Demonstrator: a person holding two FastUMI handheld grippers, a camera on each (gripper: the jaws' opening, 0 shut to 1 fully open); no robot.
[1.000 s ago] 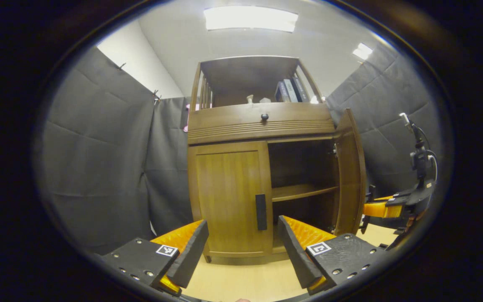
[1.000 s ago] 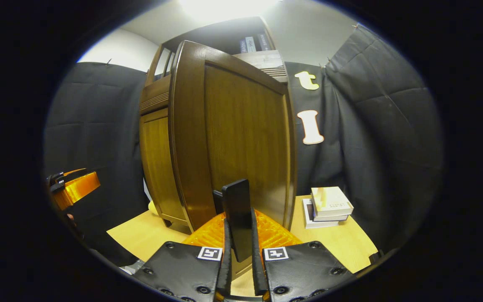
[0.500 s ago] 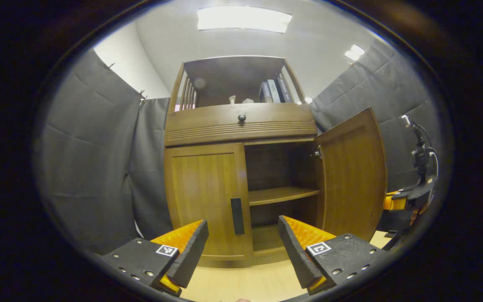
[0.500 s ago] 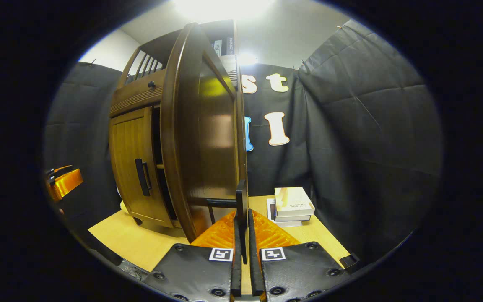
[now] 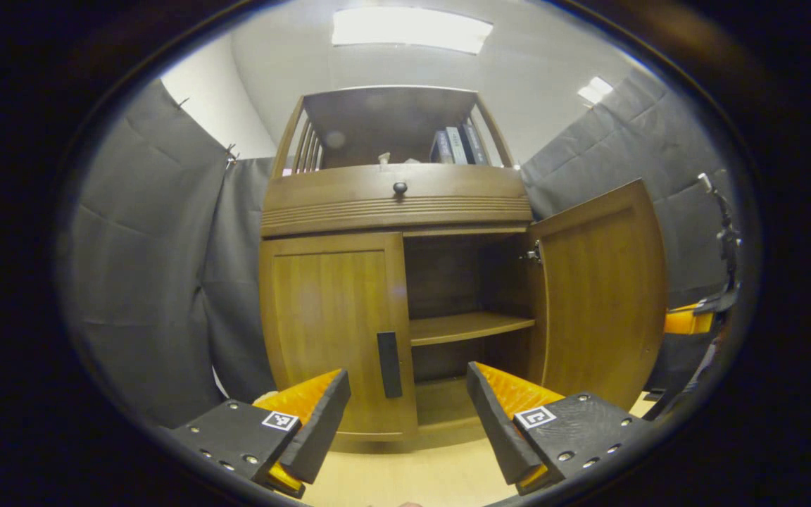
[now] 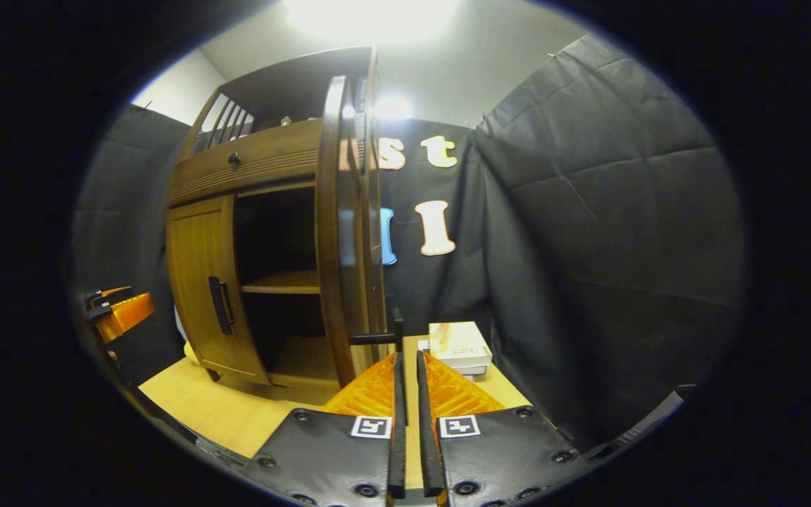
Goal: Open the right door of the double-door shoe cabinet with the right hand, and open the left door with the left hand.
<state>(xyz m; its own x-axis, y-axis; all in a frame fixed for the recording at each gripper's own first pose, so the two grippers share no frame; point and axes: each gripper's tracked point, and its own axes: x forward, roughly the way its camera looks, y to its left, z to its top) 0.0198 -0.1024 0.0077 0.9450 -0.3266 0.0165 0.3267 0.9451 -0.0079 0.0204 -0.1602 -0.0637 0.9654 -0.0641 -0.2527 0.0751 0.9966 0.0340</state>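
At the middle of the left gripper view stands the brown wooden shoe cabinet (image 5: 395, 211) on a pale wood floor (image 5: 405, 479). Its left door (image 5: 331, 331) is shut, with a dark handle (image 5: 388, 365) near its right edge. Its right door (image 5: 599, 296) is swung wide open, and a shelf (image 5: 469, 327) shows inside. Books (image 5: 456, 146) stand on the open top shelf, upper middle. Dark cloth walls (image 5: 145, 282) hang on both sides, and a ceiling light (image 5: 411, 29) glows at the top.

The left gripper (image 5: 405, 415) sits low in the frame with its fingers wide apart, holding nothing.

Low in the right gripper view, the right gripper (image 6: 406, 422) is squeezed onto the right door's handle (image 6: 397, 331). More books (image 6: 458, 347) lie stacked on the floor behind it.
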